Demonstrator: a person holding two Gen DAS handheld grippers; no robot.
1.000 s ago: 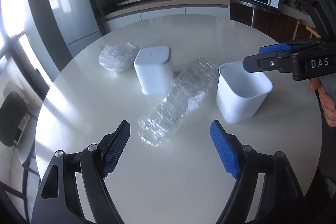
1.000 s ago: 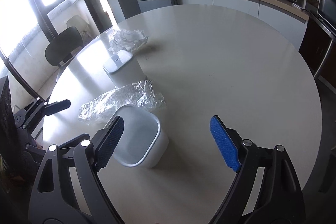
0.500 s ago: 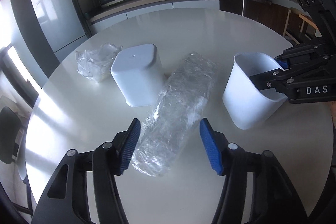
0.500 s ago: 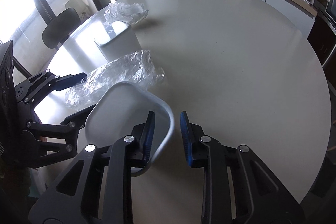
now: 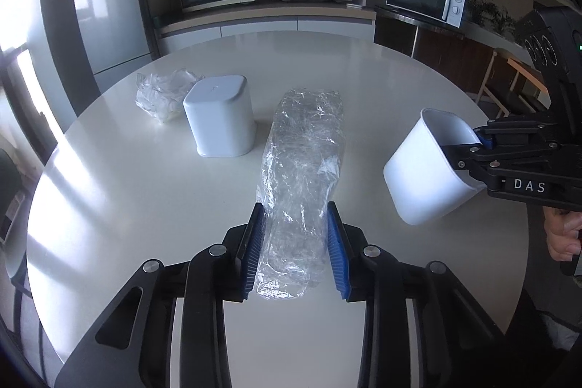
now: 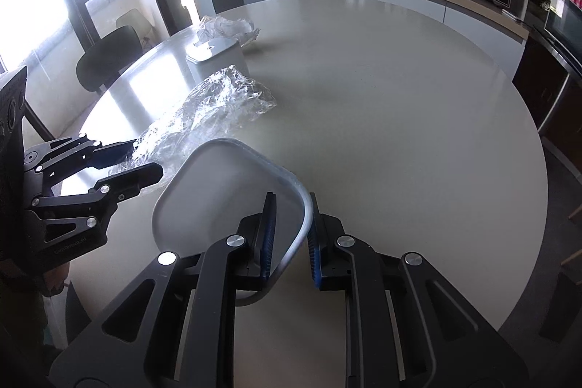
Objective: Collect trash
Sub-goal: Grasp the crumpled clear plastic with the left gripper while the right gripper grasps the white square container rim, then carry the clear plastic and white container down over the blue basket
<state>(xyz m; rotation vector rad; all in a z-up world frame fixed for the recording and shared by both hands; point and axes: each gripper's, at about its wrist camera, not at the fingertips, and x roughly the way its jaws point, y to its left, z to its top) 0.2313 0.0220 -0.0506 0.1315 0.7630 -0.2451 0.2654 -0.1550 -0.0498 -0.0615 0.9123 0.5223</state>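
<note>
On the round white table (image 5: 152, 206) we count two white bins, one inverted (image 5: 220, 119) near the far-left side and one open (image 5: 425, 170) tipped off the surface, presumably as a receptacle for the trash, our right claw (image 6: 291, 235) clenched on its rim. Two pieces of plastic trash: the long crumpled clear bag (image 5: 302, 170) lies mid-table, near end between our left claw (image 5: 296, 246), whose jaws have just been closing and now pinch it, likely to lift it; the small wad (image 5: 160, 93) sits untouched beside the inverted bin.
</note>
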